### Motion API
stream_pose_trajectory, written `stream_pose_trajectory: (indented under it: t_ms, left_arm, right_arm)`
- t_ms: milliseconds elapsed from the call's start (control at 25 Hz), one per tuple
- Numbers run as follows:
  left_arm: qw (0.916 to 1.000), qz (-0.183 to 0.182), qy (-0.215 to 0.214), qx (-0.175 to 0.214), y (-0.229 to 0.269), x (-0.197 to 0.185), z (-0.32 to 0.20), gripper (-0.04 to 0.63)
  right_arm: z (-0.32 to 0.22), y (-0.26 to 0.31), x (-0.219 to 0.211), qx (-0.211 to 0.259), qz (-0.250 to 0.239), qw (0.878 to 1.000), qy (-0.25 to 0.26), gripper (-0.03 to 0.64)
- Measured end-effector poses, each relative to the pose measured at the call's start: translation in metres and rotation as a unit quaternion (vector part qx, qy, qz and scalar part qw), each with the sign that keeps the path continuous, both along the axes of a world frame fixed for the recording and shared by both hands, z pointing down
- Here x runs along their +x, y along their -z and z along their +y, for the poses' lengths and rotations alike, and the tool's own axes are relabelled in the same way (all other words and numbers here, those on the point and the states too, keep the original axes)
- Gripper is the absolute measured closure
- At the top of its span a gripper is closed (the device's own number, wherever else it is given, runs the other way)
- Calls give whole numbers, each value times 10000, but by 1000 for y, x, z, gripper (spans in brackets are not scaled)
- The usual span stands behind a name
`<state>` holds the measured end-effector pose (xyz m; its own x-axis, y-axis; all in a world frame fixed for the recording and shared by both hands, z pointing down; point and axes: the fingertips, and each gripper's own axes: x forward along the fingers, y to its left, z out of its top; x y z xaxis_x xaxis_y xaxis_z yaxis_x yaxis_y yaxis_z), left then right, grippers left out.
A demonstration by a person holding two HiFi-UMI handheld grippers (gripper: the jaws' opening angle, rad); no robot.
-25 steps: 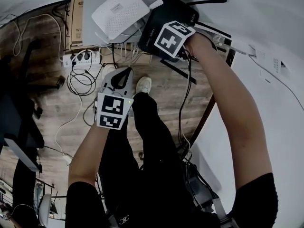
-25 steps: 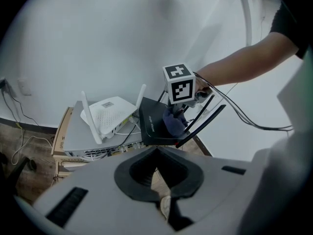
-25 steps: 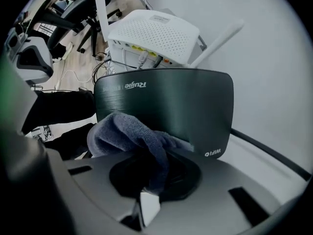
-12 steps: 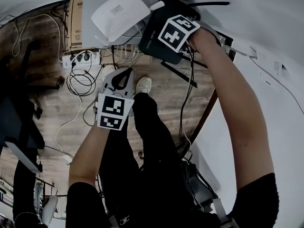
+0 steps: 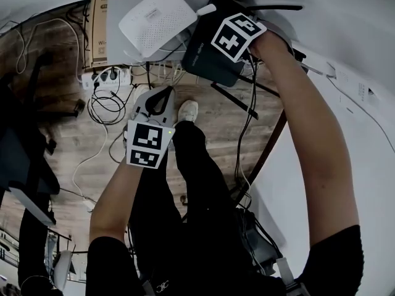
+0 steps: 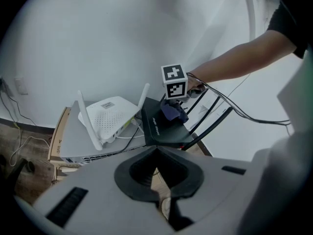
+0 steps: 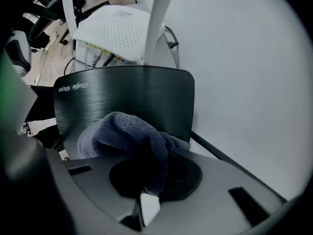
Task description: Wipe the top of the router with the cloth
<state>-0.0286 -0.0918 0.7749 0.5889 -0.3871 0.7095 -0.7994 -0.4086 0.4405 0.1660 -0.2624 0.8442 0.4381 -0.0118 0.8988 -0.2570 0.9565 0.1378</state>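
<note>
The black router sits beside the white wall at the far edge of your head view, just right of a white router. Its flat, brushed top faces up. Its longer side runs roughly toward and away from you, alongside the white router, and the printed logo lies by that edge. 2 black antennas stick out from its right side, angled down toward the wooden floor.

Your right gripper is above the router's top, with its fingers clamped on a bunched blue-grey cloth. The cloth rests on the near part of the dark top. In the left gripper view, it shows as a dark blue lump on the router under the marker cube.

Your left gripper hangs well apart from the router, low over the floor near a power strip. Its fingers are together and hold nothing.

Compared with 1 second ago, your right gripper and the cloth have slid farther from you, toward the wall. Your left gripper has kept its place.
</note>
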Motion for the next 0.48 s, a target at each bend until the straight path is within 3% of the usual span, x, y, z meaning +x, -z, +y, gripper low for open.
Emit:
stream_pose_trajectory:
  t_ms: [480]
  left_arm:
    - [9998,-64,161,60,1,-3,-7,597]
  right_arm:
    - [-24,-2,5,250,98,9995,137,601]
